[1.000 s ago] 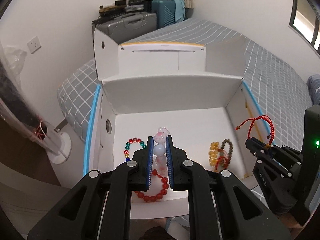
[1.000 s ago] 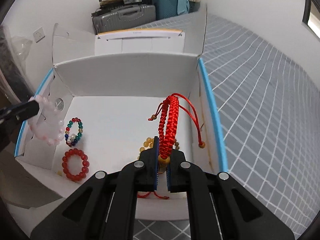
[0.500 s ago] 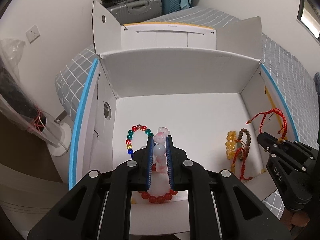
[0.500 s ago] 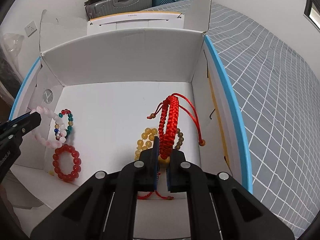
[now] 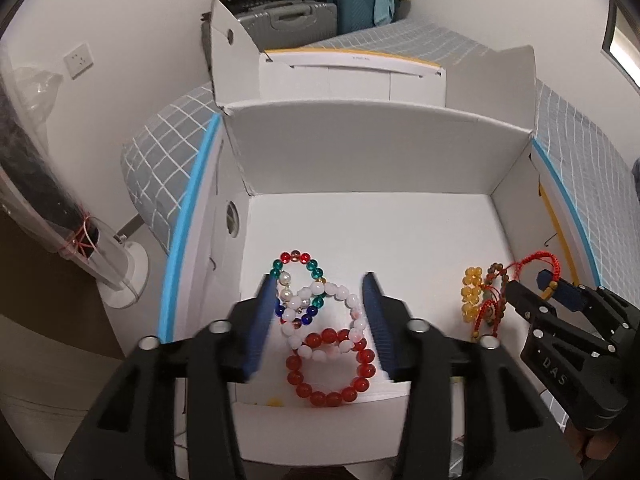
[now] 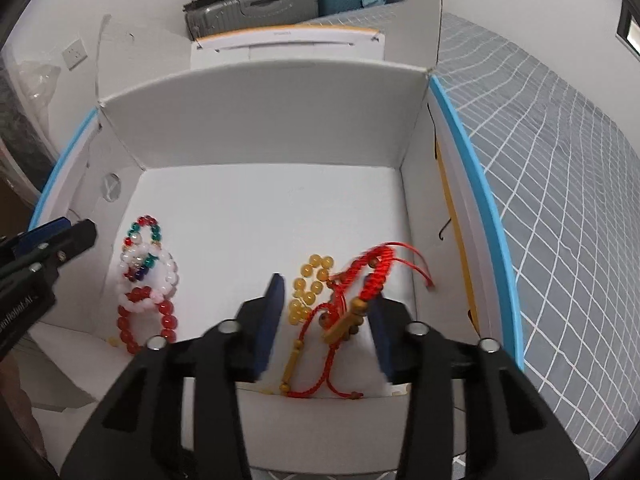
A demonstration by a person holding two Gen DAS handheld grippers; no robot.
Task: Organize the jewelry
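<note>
A white cardboard box point(image 6: 280, 120) sits on a bed with a grey grid-pattern cover point(image 6: 560, 160); on the box floor — beaded bracelets point(image 5: 320, 320) at left, a red cord bracelet point(image 6: 360, 280) at right.

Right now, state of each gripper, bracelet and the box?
left gripper: open, empty
right gripper: open, empty
pink bead bracelet: lying in box, overlapping two others
red bead bracelet: flat on box floor
red cord bracelet: blurred, on yellow bead bracelet
white cardboard box: flaps open
</note>
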